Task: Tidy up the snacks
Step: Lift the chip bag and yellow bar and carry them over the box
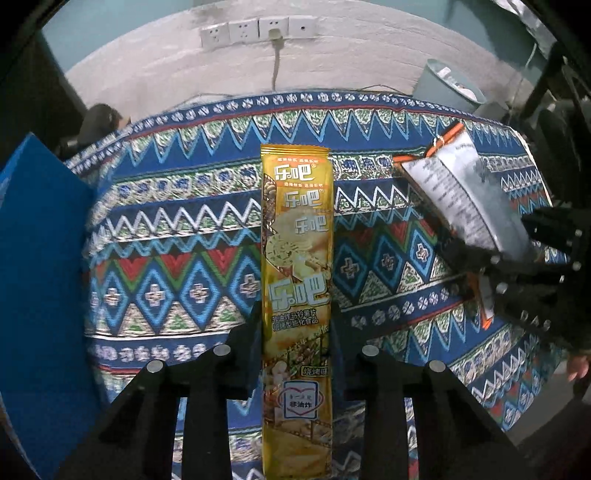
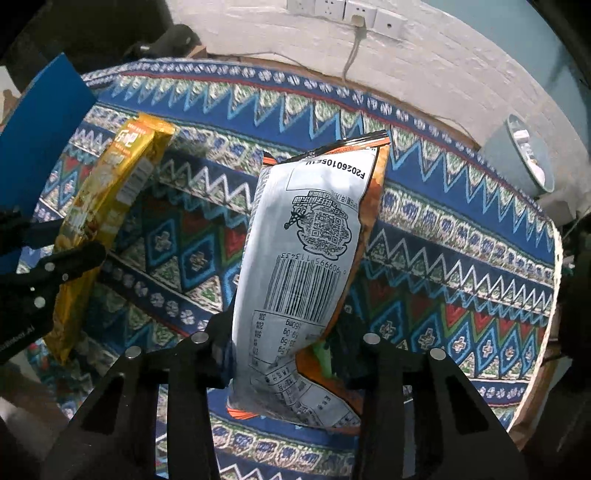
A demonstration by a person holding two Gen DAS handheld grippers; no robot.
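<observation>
Two grippers, two packets, both off the cloth. Left gripper [image 1: 295, 332] first: its fingers are pinched on a long gold packet [image 1: 295, 258], one finger on each long edge, and the packet runs from 6 o'clock straight up to the middle of the left wrist view, printed face to the camera. Over at 3 o'clock in that same view the right gripper [image 1: 517, 266] shows, black and studded with screws, with a silver bag [image 1: 465, 199] sticking out of it toward 11 o'clock.

Switch to the right wrist view: the right gripper [image 2: 291, 354] is clamped on the bag [image 2: 306, 258] near its lower end, barcode and QR code facing the camera, orange edging down the right side, top seam up near 12 o'clock. At 9 o'clock the left gripper [image 2: 55, 266] holds the gold packet [image 2: 110, 199], which slants up toward 11 o'clock.

Beneath both lies a patterned cloth [image 1: 184, 236] in blue, red and green zigzags. A blue box [image 1: 40, 277] stands at 9 o'clock in the left view. Beyond, at 12 o'clock, wall sockets [image 1: 258, 31] with one plug in; at 1 o'clock a grey bin [image 1: 448, 90].
</observation>
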